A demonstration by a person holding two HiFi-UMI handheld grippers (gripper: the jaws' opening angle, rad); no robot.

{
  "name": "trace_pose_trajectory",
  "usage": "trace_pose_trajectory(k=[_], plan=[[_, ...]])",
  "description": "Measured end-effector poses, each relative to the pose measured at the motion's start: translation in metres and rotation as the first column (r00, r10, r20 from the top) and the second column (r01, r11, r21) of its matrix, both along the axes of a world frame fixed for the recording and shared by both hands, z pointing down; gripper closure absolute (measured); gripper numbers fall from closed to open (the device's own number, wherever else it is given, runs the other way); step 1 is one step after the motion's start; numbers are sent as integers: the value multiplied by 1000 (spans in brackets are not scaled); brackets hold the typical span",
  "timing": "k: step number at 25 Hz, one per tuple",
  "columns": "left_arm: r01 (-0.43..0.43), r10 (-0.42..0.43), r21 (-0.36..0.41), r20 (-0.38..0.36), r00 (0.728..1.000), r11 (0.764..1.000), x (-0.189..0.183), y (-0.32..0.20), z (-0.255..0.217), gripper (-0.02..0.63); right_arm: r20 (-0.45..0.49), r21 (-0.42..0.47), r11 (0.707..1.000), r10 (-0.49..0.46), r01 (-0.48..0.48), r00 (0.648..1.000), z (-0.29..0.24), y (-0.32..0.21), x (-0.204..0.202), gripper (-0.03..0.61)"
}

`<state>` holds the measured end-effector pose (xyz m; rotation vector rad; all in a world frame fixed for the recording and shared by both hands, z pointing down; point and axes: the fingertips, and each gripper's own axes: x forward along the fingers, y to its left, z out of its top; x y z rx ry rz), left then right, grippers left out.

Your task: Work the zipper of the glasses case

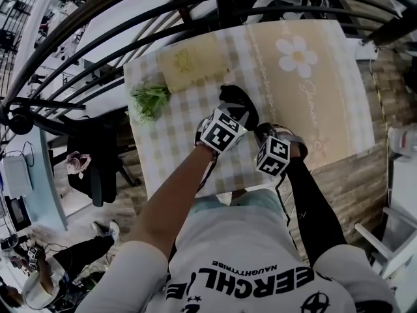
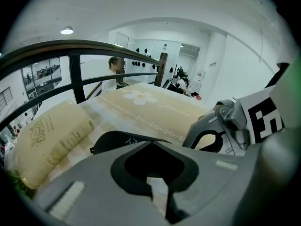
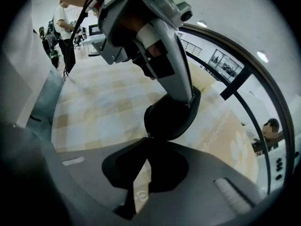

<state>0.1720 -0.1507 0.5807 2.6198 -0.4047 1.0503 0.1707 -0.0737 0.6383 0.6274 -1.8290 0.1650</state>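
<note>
The black glasses case [image 1: 236, 100] lies on the checked tablecloth [image 1: 171, 142], its lid slightly raised. My left gripper [image 1: 242, 114] reaches down onto it, jaws shut on the case's edge; in the left gripper view the case [image 2: 117, 140] sits just behind the meeting tips [image 2: 152, 143]. In the right gripper view the left gripper [image 3: 190, 100] pinches the far end of the case [image 3: 171, 119]. My right gripper [image 3: 148, 138] is shut at the case's near corner, on the small zipper pull [image 3: 148, 136]. In the head view the right gripper [image 1: 263, 131] sits close beside the left one.
A cream pillow-like pack [image 1: 192, 60] lies behind the case and a green leafy bunch [image 1: 148, 102] to its left. A beige mat with a daisy [image 1: 306, 77] covers the table's right side. Black railing bars [image 1: 195, 8] arch over the far edge. People stand in the background.
</note>
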Motion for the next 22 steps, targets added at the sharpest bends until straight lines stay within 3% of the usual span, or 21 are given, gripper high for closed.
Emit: trace_pose_trajectory(k=[8, 10, 13, 15, 17, 19, 22], plan=[[33, -33, -19, -12, 999, 999, 1, 0, 0, 606, 45, -35, 967, 252, -251, 967, -3, 0, -1, 548], [34, -34, -19, -10, 999, 999, 1, 1, 0, 607, 60, -47, 939, 344, -342, 937, -2, 1, -2, 548], [36, -36, 14, -5, 999, 999, -3, 0, -2, 610, 100, -75, 873, 488, -482, 867, -1, -1, -9, 548], [40, -40, 25, -11, 999, 999, -2, -2, -4, 610, 124, -80, 856, 516, -510, 847, -2, -1, -9, 548], [30, -30, 24, -7, 1000, 999, -1, 0, -6, 610, 151, -75, 880, 474, -468, 867, -5, 1, -5, 548], [-7, 7, 25, 4, 1000, 1000, 1, 7, -8, 607, 185, -84, 924, 383, -373, 905, -10, 9, -6, 548], [-87, 87, -6, 18, 996, 996, -1, 25, -11, 534, 206, -112, 974, 219, -199, 954, -15, 31, -3, 549]])
